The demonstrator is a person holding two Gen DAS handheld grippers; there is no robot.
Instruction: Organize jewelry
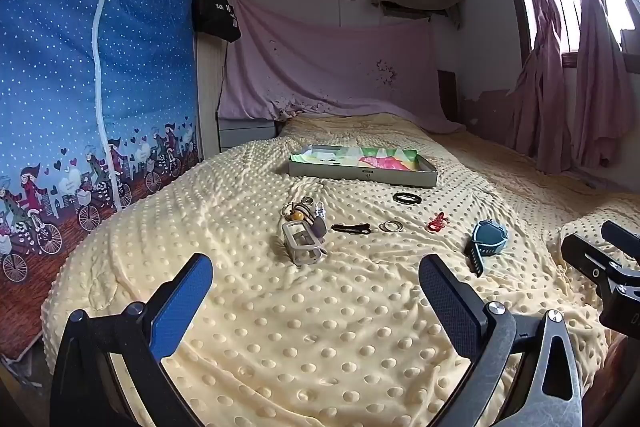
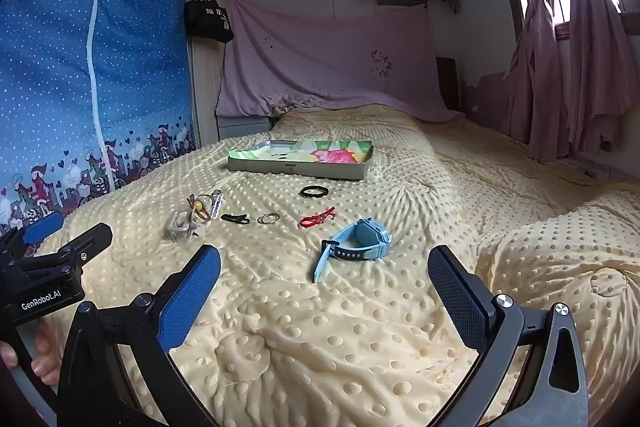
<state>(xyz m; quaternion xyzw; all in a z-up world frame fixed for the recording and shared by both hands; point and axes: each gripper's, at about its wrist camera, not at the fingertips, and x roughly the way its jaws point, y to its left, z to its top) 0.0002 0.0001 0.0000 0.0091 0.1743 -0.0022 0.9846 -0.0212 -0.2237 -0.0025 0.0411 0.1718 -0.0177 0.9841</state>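
Jewelry lies in a row on a cream dotted bedspread (image 1: 320, 327): a grey watch case (image 1: 301, 242) with a pile of rings and charms (image 1: 301, 211), a black hair clip (image 1: 351, 228), thin hoops (image 1: 391, 226), a red trinket (image 1: 437, 221), a black bracelet (image 1: 407, 197) and a blue watch (image 2: 357, 247), also in the left wrist view (image 1: 488, 239). Behind them is a shallow open box (image 1: 362, 165) with a colourful lining, also in the right wrist view (image 2: 300, 159). My left gripper (image 1: 316, 279) is open and empty, short of the row. My right gripper (image 2: 324, 275) is open and empty, just before the watch.
A blue fabric wardrobe (image 1: 92, 87) stands at the left of the bed. A pink sheet (image 1: 328, 71) hangs at the headboard and pink curtains (image 1: 568, 75) at the right. The bedspread bunches into a fold (image 2: 560, 251) on the right.
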